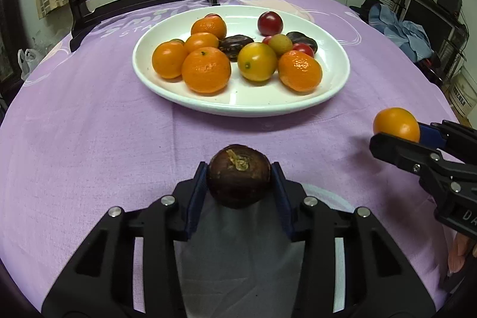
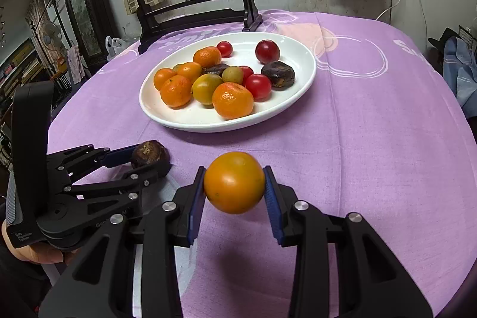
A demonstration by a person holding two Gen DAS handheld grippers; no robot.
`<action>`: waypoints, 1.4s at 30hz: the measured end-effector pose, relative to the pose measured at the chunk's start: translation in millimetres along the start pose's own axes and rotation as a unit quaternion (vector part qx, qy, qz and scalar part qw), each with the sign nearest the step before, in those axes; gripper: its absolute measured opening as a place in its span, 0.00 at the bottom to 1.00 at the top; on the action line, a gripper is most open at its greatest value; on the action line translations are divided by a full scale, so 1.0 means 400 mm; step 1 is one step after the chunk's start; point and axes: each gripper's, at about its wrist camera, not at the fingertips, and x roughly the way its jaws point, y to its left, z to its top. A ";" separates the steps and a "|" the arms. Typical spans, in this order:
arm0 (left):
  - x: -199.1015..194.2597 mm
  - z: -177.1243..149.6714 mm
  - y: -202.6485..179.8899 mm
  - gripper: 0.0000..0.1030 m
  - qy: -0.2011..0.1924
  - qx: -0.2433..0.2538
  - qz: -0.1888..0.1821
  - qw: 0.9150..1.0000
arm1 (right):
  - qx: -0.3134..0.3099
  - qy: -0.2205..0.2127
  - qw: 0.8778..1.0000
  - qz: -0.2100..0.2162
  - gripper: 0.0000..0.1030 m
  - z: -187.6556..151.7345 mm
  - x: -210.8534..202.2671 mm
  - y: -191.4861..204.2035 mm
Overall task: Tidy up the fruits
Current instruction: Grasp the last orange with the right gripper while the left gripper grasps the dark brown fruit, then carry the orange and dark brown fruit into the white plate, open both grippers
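A white plate sits on the purple tablecloth toward 12 o'clock from both grippers, with a wide strip of bare cloth between its near rim and the fingertips. The plate's right part, from the near rim round toward 3 o'clock, is bare white; the fruit crowds its left and centre. There the oranges lie bunched at 9 o'clock, a yellow-green fruit sits in the middle, another orange lies nearest the front rim, and red tomatoes and a dark brown fruit lie toward 2 o'clock. Beyond the plate, at 11 o'clock, a dark wooden stand with a round painted panel stands on the cloth close to the plate's far rim. The table edge curves away at 3 o'clock, where the room beyond is cluttered.

The left gripper is closed partway, its blue pads pressing both sides of a dark brown round fruit, stem scar up, held above the cloth. The right gripper is closed to about the same width on an orange tomato, pinched between its blue pads and lifted clear, with its shadow on the cloth beneath. The two grippers are side by side, near each other but apart, the left one at 9 o'clock of the right.
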 end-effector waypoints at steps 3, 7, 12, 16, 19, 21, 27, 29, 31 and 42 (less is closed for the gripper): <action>-0.008 0.000 0.001 0.41 0.003 0.004 -0.006 1.000 | -0.001 -0.001 1.000 -0.002 0.36 0.000 -0.001 0.001; -0.037 0.005 0.000 0.41 -0.004 0.005 -0.019 1.000 | 0.000 -0.004 1.000 -0.001 0.36 0.001 -0.004 0.000; -0.071 0.016 0.003 0.41 -0.019 0.002 -0.026 0.999 | -0.002 -0.012 1.000 0.005 0.36 0.000 -0.010 0.003; -0.092 0.027 0.008 0.41 -0.025 0.002 -0.020 0.999 | 0.001 -0.027 1.000 0.016 0.36 0.009 -0.032 0.010; -0.111 0.043 0.017 0.41 -0.034 -0.003 -0.020 0.999 | 0.004 -0.038 0.999 0.028 0.36 0.026 -0.051 0.020; -0.120 0.061 0.022 0.41 -0.036 -0.003 -0.024 0.999 | -0.001 -0.050 0.998 0.027 0.37 0.041 -0.064 0.032; -0.131 0.130 0.029 0.41 -0.048 0.003 -0.025 0.999 | -0.001 -0.059 0.998 0.032 0.37 0.103 -0.056 0.031; -0.131 0.148 0.035 0.41 -0.054 -0.003 -0.033 0.998 | 0.004 -0.061 0.997 0.037 0.37 0.127 -0.047 0.024; -0.124 0.171 0.037 0.42 -0.062 -0.002 -0.027 0.998 | 0.007 -0.062 0.997 0.039 0.37 0.147 -0.036 0.017; 0.000 0.265 0.044 0.42 -0.043 -0.014 0.023 0.999 | 0.034 -0.044 0.998 0.026 0.37 0.227 0.101 -0.028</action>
